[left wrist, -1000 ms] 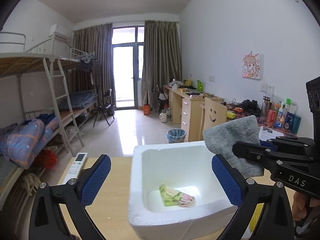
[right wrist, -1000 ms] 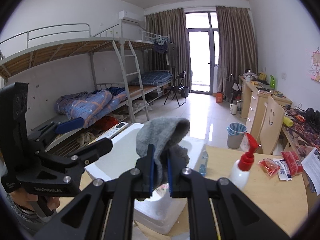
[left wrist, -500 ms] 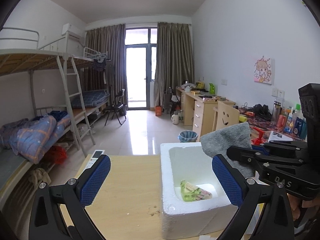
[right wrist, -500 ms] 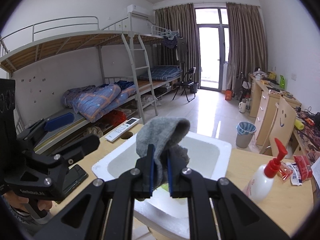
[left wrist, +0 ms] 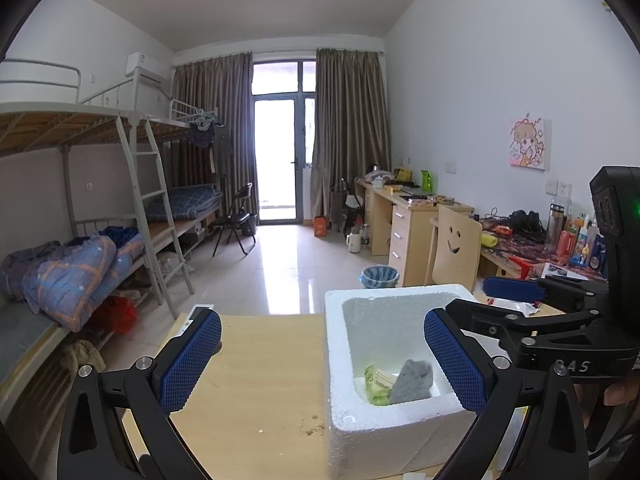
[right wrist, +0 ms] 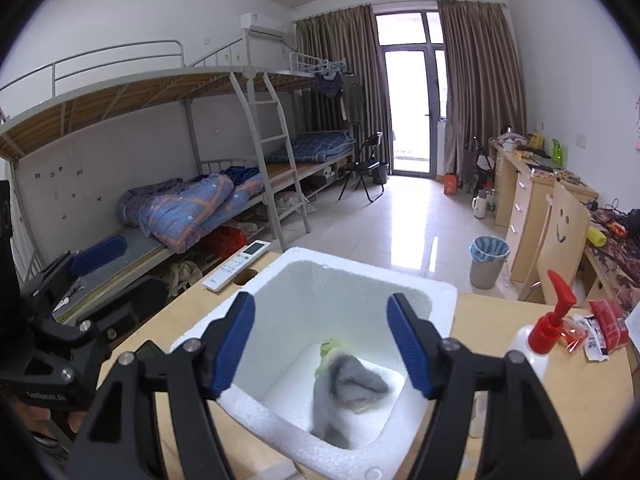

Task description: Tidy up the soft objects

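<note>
A white foam box (left wrist: 360,364) (right wrist: 440,292) stands on the wooden table. Inside it lies a grey cloth (left wrist: 412,376) (right wrist: 348,388), slightly blurred, on top of a green packet (left wrist: 376,384) (right wrist: 326,350). My right gripper (right wrist: 322,346) is open and empty, held above the box with the cloth below its jaws. My left gripper (left wrist: 320,364) is open and empty, left of the box, its right finger in front of the box's right wall. Each gripper shows at the edge of the other's view.
A white remote (right wrist: 236,266) lies at the table's far left edge beside a round hole (right wrist: 245,279). A red-topped spray bottle (right wrist: 540,340) and red snack packets (right wrist: 600,324) sit right of the box. A dark phone (right wrist: 146,350) lies left of the box.
My right gripper has opened and let go of the grey cloth, which has dropped into the foam box. The left gripper has shifted left, so the box sits further right in its view.
</note>
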`<state>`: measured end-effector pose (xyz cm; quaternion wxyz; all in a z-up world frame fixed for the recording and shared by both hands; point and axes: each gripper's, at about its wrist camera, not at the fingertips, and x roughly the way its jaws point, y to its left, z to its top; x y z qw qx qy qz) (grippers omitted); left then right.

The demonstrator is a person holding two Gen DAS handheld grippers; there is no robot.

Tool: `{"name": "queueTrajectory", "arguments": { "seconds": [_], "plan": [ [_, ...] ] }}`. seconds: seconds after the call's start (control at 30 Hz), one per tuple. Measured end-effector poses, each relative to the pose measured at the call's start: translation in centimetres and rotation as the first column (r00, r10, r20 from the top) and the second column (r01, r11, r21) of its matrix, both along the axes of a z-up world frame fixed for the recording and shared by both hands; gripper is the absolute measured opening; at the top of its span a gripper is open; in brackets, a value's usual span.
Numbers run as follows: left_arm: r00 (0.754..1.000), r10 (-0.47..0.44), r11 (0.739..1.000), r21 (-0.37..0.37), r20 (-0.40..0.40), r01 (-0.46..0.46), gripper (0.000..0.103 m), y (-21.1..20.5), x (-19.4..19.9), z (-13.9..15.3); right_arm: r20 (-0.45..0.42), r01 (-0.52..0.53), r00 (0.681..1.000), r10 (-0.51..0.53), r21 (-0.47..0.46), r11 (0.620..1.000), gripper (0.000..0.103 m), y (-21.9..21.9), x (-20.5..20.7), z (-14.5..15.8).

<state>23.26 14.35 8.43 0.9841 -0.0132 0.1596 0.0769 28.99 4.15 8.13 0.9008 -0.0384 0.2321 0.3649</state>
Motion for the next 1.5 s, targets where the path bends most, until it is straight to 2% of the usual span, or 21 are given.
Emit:
{"name": "queueTrajectory", "arguments": {
  "seconds": [0.1, 0.5, 0.83, 1.13, 1.5],
  "plan": [
    [1.000, 0.001, 1.000, 0.003, -0.002, -0.001, 0.102, -0.2, 0.1, 0.0, -0.005, -0.008, 1.000, 0.008, 0.003, 1.000, 0.081, -0.1, -0.1, 0.0],
    [1.000, 0.003, 1.000, -0.012, 0.006, -0.002, 0.102, -1.1, -1.4, 0.5, 0.020, 0.020, 1.000, -0.021, 0.023, 1.000, 0.083, -2.0, -1.8, 0.9],
    [0.997, -0.013, 1.000, 0.005, 0.079, 0.013, 0.102, -4.0, -6.7, 2.7, 0.093, 0.055, 0.994, -0.062, 0.076, 0.996, 0.084, -5.9, -6.4, 3.0],
    [0.992, -0.038, 0.999, 0.027, 0.118, 0.035, 0.102, -6.7, -11.6, 3.6, 0.152, 0.073, 0.984, -0.091, 0.118, 0.990, 0.103, -8.9, -11.7, 4.1],
    [0.986, -0.044, 0.999, 0.022, 0.158, 0.041, 0.102, -8.7, -15.6, 3.7, 0.191, 0.073, 0.977, -0.094, 0.116, 0.991, 0.103, -11.1, -14.9, 4.0]
  ]
}}
